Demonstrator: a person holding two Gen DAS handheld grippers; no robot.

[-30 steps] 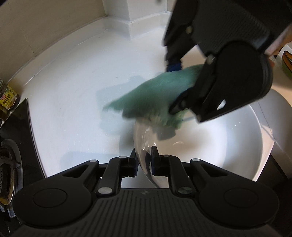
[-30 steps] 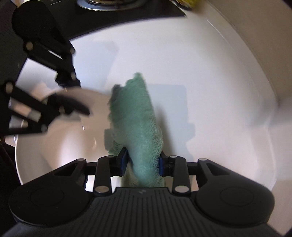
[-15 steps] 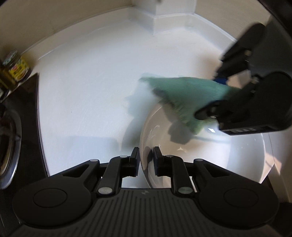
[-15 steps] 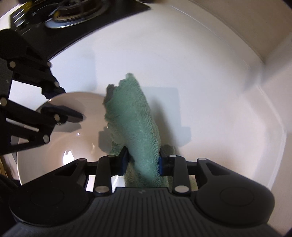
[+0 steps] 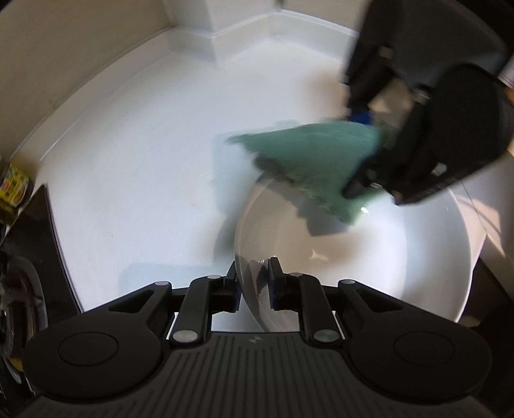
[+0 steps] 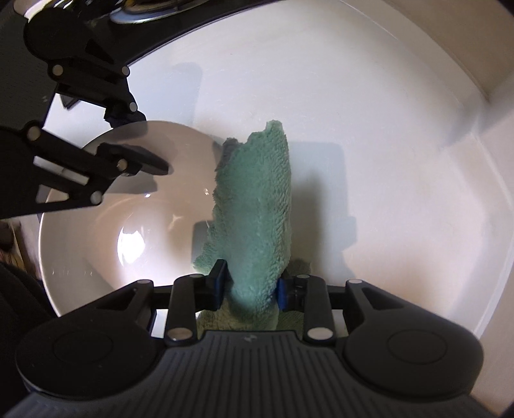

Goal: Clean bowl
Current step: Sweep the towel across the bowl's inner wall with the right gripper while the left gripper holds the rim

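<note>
A: Biggest first — white bench [image 5: 135, 180], takes up most of both views, low white backsplash along its far edge.

B: Next?

A: Black stove [image 5: 35, 257] at the left edge in the left wrist view, burner partly visible. In the right wrist view it runs along the far top edge [image 6: 96, 13].

B: Bowl?

A: White bowl [image 5: 369, 257], on or just above the bench — can't tell which. It's near and right of centre in the left view, near-left in the right view [image 6: 106, 244]. Glossy, with a bright highlight inside.

B: Who has it?

A: Left tool [image 5: 253, 283]. Jaws nearly closed, one finger inside the near-left rim and one outside, pinching the wall. In the right wrist view it reaches in from the left [image 6: 141, 141] over the bowl's far rim.

B: Right tool?

A: Right tool [image 6: 250, 286], jaws part-closed, clamped on a green cloth [image 6: 257, 209]. The cloth sticks out forward past the blue pads and its free end lies across the bowl's right rim. From the left wrist view the tool [image 5: 363, 151] comes in from the far right, blurred, with the cloth [image 5: 314, 160] draped over the bowl's far rim.

B: Anything small?

A: Yellow-labelled jar [image 5: 13, 189], far left by the stove, cut off by the frame.
</note>
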